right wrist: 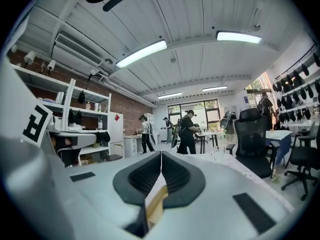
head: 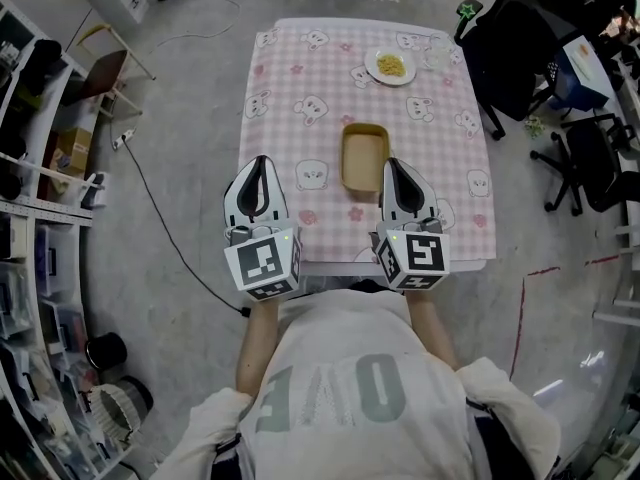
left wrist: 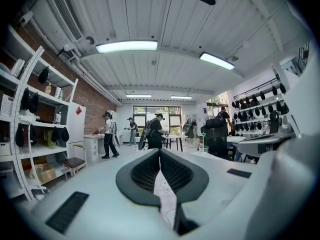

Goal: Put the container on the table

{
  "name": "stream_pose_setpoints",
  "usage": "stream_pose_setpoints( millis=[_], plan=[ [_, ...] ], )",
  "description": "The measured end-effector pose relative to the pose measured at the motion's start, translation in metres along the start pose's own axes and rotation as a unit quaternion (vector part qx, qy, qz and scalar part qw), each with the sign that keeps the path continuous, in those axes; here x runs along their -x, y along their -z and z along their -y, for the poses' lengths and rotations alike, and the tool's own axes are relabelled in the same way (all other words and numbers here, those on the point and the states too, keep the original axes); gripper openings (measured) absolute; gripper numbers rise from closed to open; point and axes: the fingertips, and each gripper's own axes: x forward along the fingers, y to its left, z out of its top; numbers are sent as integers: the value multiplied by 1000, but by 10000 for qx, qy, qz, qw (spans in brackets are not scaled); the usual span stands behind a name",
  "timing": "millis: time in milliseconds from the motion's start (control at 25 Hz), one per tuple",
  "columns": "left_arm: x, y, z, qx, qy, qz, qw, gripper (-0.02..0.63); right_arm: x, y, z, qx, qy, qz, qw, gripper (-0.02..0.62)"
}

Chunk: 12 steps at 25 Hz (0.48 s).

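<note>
An empty tan rectangular container (head: 364, 155) rests on the pink checked tablecloth (head: 310, 98) near the table's front middle. My right gripper (head: 393, 163) hovers just right of the container's near corner, jaws shut with nothing between them. My left gripper (head: 259, 162) is held over the table's front left edge, also shut and empty. In the right gripper view the gripper (right wrist: 161, 155) points level across the room, and a strip of the container's tan rim (right wrist: 156, 200) shows below the meeting jaws. The left gripper (left wrist: 159, 151) in its own view shows only cloth (left wrist: 165, 196) beneath.
A white plate with yellow food (head: 391, 65) and a clear glass (head: 434, 56) stand at the table's far right. Black office chairs (head: 510, 48) crowd the right side. Shelving (head: 30, 198) lines the left, and a cable (head: 165, 223) runs along the floor. People stand far off in the room (left wrist: 155, 131).
</note>
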Motion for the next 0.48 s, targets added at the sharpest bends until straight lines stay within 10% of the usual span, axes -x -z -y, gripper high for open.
stream_pose_setpoints(
  millis=[480],
  plan=[
    [-2,-1,11,2,165,44,9999,29,1,10,2,-52,0,-206,9998,29]
  ],
)
